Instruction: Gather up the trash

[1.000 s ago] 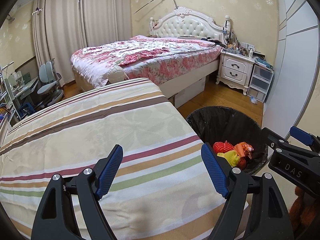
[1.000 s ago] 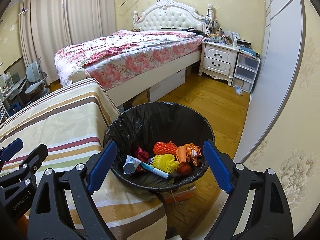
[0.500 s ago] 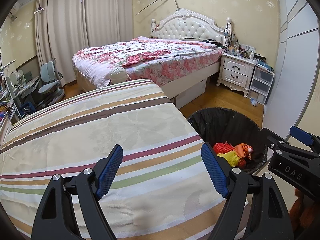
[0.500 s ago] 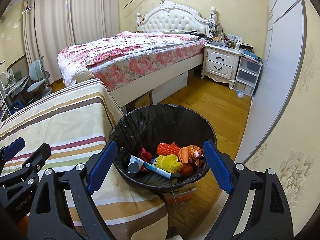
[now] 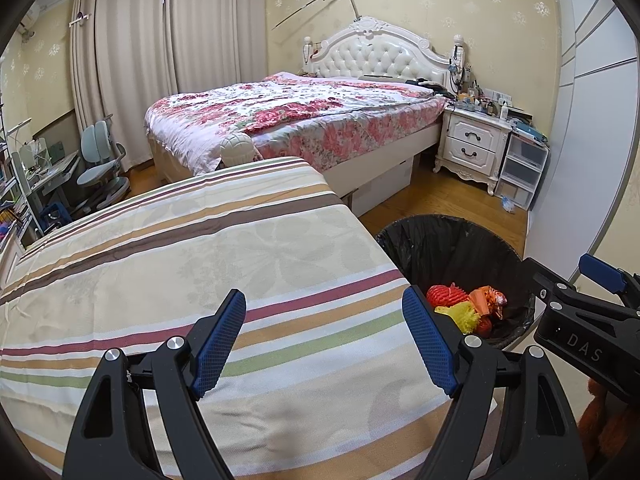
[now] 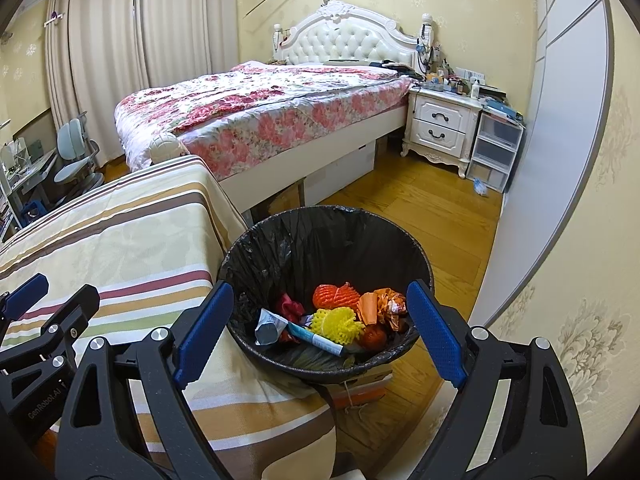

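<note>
Now the left gripper (image 5: 324,340) hangs over the striped counter (image 5: 200,264), jaws wide and empty. Beside it, the right gripper (image 6: 316,332), equally wide and empty, hovers above the bin (image 6: 304,236) at the counter's right edge, trash (image 6: 336,320) lying inside.

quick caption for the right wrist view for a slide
Open right gripper poised above the black-lined trash bin holding colourful trash, beside the striped tablecloth.
</note>
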